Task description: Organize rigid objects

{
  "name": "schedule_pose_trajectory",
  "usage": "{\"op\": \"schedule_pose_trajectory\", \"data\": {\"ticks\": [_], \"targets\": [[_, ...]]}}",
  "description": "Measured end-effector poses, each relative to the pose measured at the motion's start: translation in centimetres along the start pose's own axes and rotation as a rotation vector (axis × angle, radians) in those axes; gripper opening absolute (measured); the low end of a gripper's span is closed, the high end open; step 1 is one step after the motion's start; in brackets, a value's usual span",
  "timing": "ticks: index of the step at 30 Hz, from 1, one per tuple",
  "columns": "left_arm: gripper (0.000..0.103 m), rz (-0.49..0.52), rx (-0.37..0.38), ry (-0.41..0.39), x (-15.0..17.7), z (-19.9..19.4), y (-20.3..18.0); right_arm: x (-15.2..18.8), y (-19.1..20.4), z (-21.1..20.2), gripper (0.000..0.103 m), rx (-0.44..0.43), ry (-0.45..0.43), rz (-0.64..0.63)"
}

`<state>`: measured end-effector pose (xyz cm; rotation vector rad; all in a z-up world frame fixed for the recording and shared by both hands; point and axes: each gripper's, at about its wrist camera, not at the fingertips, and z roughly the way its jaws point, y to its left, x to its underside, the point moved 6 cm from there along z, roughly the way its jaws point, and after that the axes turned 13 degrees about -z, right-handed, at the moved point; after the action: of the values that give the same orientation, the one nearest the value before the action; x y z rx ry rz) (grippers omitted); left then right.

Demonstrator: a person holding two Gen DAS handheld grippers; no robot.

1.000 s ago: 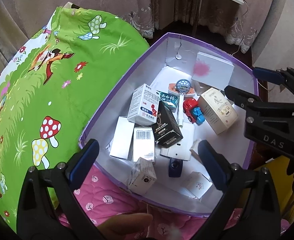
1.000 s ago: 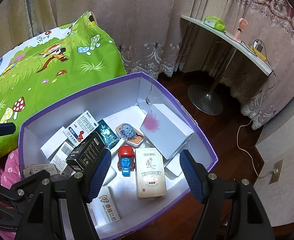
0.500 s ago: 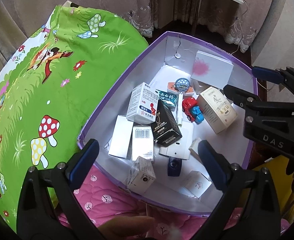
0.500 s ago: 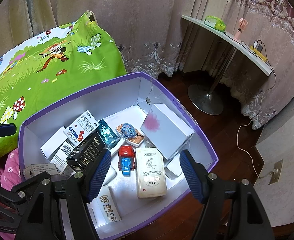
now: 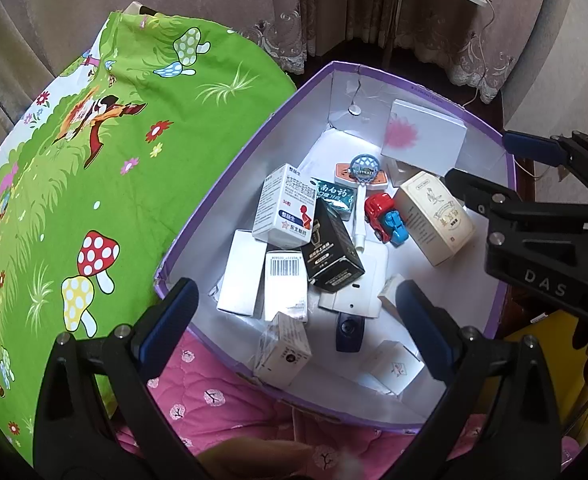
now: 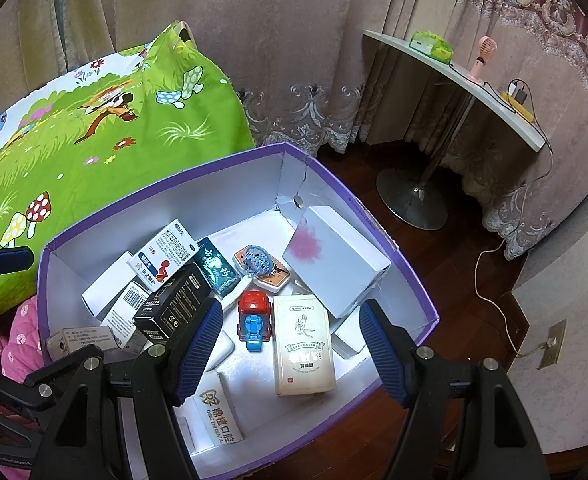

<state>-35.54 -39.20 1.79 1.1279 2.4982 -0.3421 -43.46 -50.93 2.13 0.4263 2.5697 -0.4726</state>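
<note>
1. A home bedroom: a bed with a green cartoon mushroom sheet [image 6: 94, 136] and pink quilt [image 5: 214, 392].
2. Lace-trimmed curtains [image 6: 294, 40] hang to a dark wood floor [image 6: 469, 256].
3. A small pedestal table [image 6: 453, 80] holds a pink handheld fan [image 6: 481, 56].

My left wrist camera looks steeply down from close above the near-left corner of the purple-rimmed white cardboard box [image 5: 230, 184], facing the curtained wall. My right wrist camera looks down from the box's [image 6: 357, 200] right side, slightly farther back. Both share its interior, including the red-and-blue toy truck [image 5: 385, 218] [image 6: 254, 319].
</note>
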Motion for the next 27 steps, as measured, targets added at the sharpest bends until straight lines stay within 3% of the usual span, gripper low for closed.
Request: {"op": "schedule_pose_trajectory", "data": {"ticks": [27], "targets": [[0.1,0.001,-0.003,-0.004,-0.11,-0.03,-0.01,-0.08,0.01,0.02,0.072,-0.001,-0.001,-0.001]]}}
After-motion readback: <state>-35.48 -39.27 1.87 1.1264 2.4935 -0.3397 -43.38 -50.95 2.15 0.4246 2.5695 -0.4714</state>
